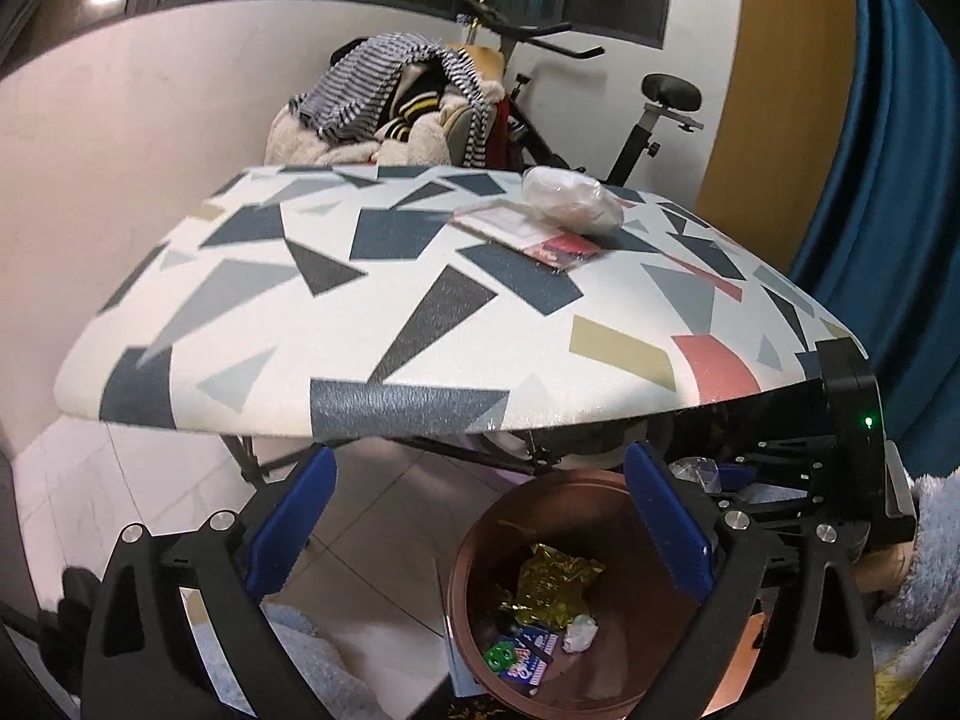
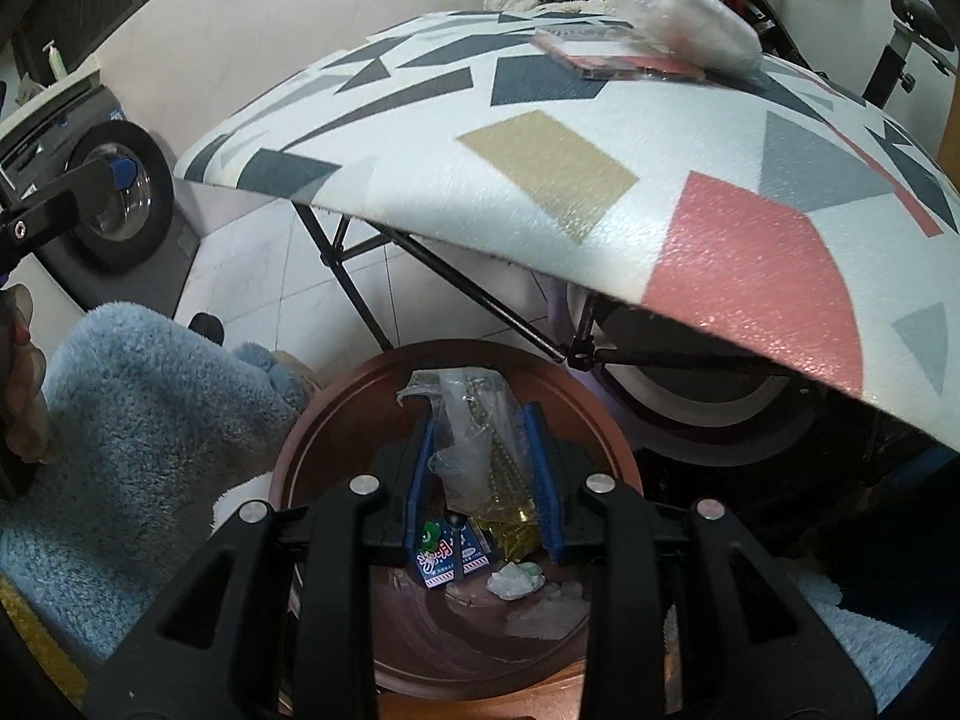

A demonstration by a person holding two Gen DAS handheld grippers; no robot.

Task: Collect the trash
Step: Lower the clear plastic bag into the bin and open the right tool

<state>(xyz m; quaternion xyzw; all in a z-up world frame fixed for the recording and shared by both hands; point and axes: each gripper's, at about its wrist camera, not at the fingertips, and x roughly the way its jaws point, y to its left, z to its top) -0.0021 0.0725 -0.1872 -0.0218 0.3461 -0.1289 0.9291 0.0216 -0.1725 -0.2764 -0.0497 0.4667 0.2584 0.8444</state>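
Left wrist view: left gripper wide, empty, above round brown plastic bin on white tile floor. Right gripper clamps clear crumpled plastic wrapper over bin. Geometric-print ironing board w/ wrapped bundle, flat packets; exercise bike behind.

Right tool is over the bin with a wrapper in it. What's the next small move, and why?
Probably open the right tool: it is shut on the clear plastic wrapper directly above the brown bin, so the wrapper should fall in with the other trash.
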